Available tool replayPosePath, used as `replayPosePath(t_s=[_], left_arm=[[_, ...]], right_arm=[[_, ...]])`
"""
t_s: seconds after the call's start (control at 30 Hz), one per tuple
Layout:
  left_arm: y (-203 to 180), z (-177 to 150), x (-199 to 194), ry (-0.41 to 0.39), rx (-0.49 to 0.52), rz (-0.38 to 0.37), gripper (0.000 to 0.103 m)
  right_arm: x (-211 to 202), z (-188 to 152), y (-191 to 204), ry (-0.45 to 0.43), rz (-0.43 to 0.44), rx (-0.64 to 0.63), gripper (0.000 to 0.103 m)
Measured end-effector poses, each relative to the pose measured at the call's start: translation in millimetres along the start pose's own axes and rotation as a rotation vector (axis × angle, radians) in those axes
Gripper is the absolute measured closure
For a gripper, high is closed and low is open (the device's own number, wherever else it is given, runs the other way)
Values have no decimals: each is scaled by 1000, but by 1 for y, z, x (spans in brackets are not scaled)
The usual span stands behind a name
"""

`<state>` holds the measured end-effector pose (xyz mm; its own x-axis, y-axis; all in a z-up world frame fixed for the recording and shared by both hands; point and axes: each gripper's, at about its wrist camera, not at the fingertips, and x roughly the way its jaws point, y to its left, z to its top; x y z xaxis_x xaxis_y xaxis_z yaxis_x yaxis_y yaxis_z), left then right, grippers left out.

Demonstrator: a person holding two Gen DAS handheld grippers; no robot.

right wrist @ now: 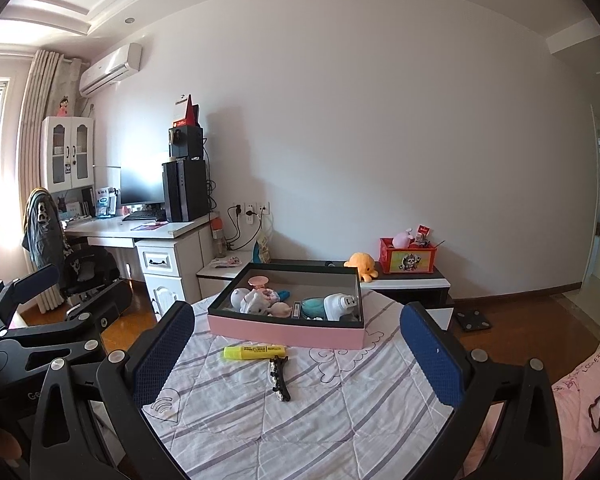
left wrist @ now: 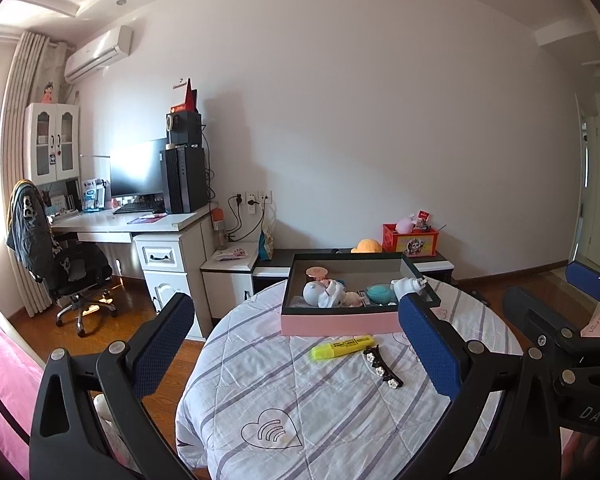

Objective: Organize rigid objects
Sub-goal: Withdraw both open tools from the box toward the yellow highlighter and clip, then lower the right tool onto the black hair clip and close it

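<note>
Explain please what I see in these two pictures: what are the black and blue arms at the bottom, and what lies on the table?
No robot here: a person holds one pair of tongs in each hand, each carrying a camera looking along its blue fingers. One picture comes from the left tongs, the other from the right tongs. Both are open and hold nothing. On the quilt-covered table lie a highlighter, a hair clip and a pink box with small toys and a white plug.
</note>
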<state>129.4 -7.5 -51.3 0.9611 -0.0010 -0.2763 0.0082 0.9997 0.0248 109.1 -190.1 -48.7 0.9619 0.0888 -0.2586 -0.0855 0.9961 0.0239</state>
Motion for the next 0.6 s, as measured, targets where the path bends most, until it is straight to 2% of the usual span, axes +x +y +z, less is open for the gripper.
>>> replayPosePath(t_s=[0.17, 0.4, 0.6], left_arm=[[5, -18, 38, 103, -2, -20, 0], [20, -58, 108, 309, -34, -45, 0], [32, -80, 148, 401, -59, -12, 0]], right_arm=[[32, -14, 0, 79, 9, -6, 0], [102, -49, 5, 258, 32, -45, 0], [168, -83, 6, 424, 50, -67, 0]])
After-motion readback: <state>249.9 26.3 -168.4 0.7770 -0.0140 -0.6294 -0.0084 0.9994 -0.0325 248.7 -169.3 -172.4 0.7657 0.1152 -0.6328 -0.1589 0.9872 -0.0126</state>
